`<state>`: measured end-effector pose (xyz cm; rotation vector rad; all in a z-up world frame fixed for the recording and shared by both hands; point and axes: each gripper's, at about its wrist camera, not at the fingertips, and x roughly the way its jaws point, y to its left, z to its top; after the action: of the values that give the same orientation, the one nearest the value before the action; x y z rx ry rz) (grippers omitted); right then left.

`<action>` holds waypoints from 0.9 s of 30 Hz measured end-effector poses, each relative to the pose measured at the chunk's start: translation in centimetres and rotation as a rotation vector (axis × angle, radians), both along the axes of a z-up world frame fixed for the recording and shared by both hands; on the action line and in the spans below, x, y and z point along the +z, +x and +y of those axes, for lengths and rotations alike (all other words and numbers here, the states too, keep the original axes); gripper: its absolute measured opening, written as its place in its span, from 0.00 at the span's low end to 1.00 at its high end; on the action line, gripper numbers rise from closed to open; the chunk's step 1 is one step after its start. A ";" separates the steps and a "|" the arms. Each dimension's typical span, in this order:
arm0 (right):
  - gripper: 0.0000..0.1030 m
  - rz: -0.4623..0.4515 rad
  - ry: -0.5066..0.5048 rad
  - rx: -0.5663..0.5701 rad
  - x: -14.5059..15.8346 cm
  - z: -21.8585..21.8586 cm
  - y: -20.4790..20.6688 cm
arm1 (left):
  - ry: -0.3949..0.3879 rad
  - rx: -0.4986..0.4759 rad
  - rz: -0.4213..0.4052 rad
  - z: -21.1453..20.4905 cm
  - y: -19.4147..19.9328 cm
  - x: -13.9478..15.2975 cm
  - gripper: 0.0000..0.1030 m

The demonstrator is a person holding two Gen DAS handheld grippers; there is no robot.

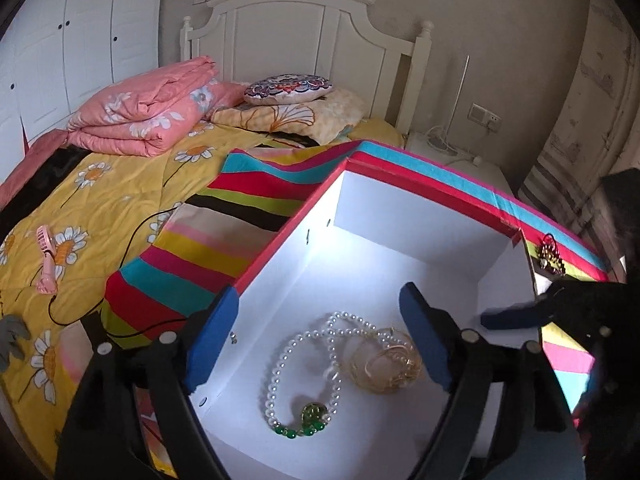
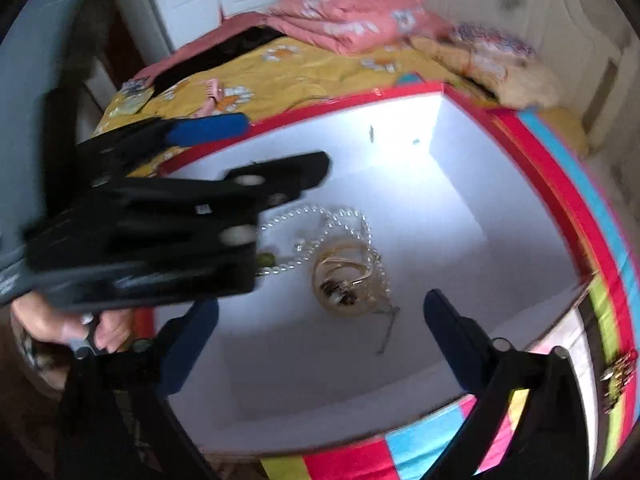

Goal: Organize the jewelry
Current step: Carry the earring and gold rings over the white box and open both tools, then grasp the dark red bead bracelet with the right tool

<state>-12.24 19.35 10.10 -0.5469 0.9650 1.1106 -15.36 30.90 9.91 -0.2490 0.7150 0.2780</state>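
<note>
Open striped cardboard box with white interior (image 1: 400,216) sits on the bed with the yellow daisy quilt (image 1: 120,184). On the box floor: a white pearl-bead necklace with green beads and a green pendant (image 1: 296,364), and, touching it on its 3 o'clock side, a loose coil of thin gold chains (image 1: 384,364). A small dark-and-gold ornament (image 1: 551,256) sits at the box's striped rim, at 2 o'clock in the left wrist view; cannot tell whether it is clipped on or merely resting. Left gripper (image 1: 320,340): jaws wide, empty, straddling the near-left box wall, with the necklace between and just ahead of the blue pads. Right gripper (image 2: 316,344): jaws wide, empty, above the box floor; the gold coil lies just ahead at 12 o'clock, with the pearls beyond it. Handling estimate: both pieces light, limp, and likely to slide on smooth card; the strands overlap, so lifting one may drag the other. The fine chain probably tangles or kinks easily. Suggested hold: pinch several bunched gold loops, or a run of pearls away from the pendant.
</note>
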 end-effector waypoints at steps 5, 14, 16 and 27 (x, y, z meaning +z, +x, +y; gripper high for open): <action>0.96 -0.078 0.070 -0.018 3.2 -3.6 -0.8 | 0.013 0.001 -0.040 -0.4 -0.7 1.4 0.79; 0.96 -0.183 0.502 -0.350 5.1 -20.6 1.4 | 0.046 -0.141 -0.242 -7.4 -2.4 5.9 0.98; 0.96 -0.181 0.536 -0.482 4.0 -24.3 2.5 | 0.056 -0.219 -0.283 -10.5 -2.4 6.5 0.98; 0.96 -0.305 0.452 -0.973 -0.5 -38.1 8.7 | 0.120 -0.496 -0.227 -26.9 3.6 1.8 0.98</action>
<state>-3.50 -18.74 9.61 0.1447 0.5555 0.3157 -11.79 4.02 11.67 0.0156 0.5123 -0.1782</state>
